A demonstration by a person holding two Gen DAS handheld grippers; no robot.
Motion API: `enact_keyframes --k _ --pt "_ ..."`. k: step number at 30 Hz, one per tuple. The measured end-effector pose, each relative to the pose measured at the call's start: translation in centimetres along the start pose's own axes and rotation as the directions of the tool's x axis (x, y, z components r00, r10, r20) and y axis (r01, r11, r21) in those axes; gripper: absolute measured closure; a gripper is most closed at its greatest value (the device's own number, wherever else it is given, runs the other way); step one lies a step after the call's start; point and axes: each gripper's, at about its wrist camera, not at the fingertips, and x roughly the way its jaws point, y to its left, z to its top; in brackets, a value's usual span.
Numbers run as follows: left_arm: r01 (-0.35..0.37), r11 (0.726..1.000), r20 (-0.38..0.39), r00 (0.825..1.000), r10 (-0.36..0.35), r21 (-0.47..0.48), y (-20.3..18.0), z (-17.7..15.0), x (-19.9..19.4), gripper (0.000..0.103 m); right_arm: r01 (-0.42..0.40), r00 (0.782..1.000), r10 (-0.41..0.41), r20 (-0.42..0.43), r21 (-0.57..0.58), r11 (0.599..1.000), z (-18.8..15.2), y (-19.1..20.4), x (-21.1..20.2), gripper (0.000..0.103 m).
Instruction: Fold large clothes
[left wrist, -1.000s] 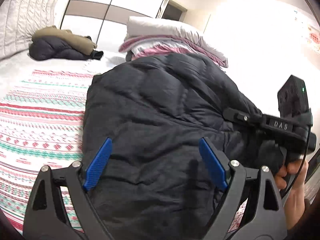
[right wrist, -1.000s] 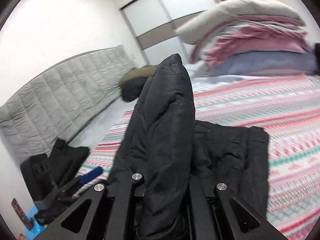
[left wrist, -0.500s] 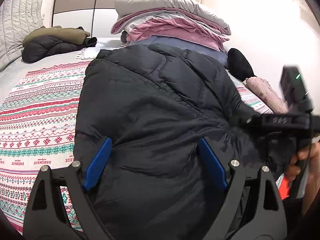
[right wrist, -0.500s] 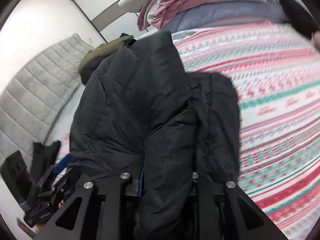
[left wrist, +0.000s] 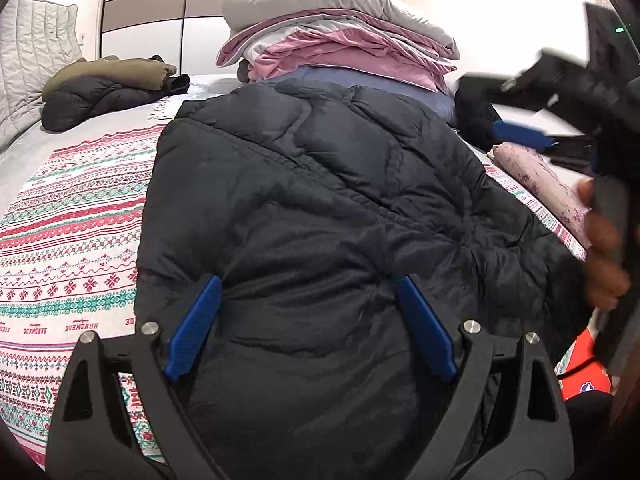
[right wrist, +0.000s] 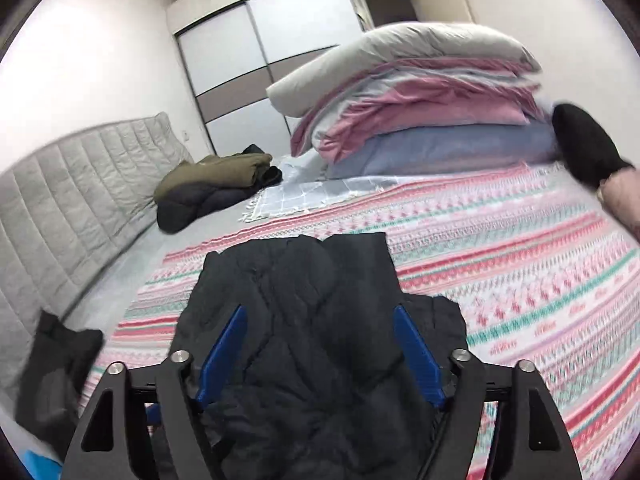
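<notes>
**Presently: black puffer jacket released on the bed, both grippers spread**

Presently the black puffer jacket [left wrist: 320, 208] is found lying on the patterned bedspread [left wrist: 68, 248] of the bed, bunched and quilted, its far edge just short of the stack of folded bedding [left wrist: 340, 40].

The left gripper [left wrist: 308, 320] is seen over the near part of the jacket. Its blue fingers [left wrist: 196, 324] are spread wide, with the fabric lying between them; no pinch on the cloth is observed.

The right gripper [right wrist: 320, 356] is likewise spread. Its jaws have just been opening, and the jacket [right wrist: 304, 320] lies loose between the blue fingers [right wrist: 416, 356], released. In the left wrist view the right gripper [left wrist: 560, 120] is recorded at the right edge, blurred, with the person's hand [left wrist: 604, 256] around its handle.

A second dark jacket with an olive garment [right wrist: 216, 172] on top is noted at the far side of the bed, near the quilted headboard [right wrist: 80, 184]. A sliding-door wardrobe [right wrist: 256, 64] is recorded behind. A dark item [right wrist: 580, 148] and a pink roll [left wrist: 540, 184] lie beside the stack of bedding.
</notes>
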Motion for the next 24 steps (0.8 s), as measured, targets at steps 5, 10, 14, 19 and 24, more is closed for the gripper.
enact_keyframes --k 5,10,14,19,24 --pt "0.007 0.999 0.014 1.000 -0.006 -0.053 1.7 0.9 -1.4 0.012 0.160 0.975 -0.178 -0.136 -0.131 0.978 -2.8 -0.4 5.8 0.020" --pt "-0.004 0.960 0.038 0.999 0.015 -0.282 7.9 1.5 -2.5 0.012 0.134 0.972 -0.141 -0.189 -0.050 0.990 -3.8 -4.6 6.8 0.012" --pt "0.036 0.899 -0.072 0.995 -0.075 -0.436 11.4 0.3 0.4 0.012 0.143 0.966 -0.144 -0.214 -0.021 0.989 -4.1 -6.5 6.9 0.002" --pt "0.187 0.788 -0.087 0.953 -0.291 -0.587 13.0 -1.5 4.0 0.005 -0.021 0.915 0.124 -0.383 0.262 0.965 -5.3 -11.5 9.3 0.000" --pt "0.293 0.690 -0.063 0.896 -0.440 -0.661 13.4 -2.8 6.0 0.003 -0.189 0.813 0.467 -0.348 0.602 0.776 -7.3 -16.7 11.8 0.000"
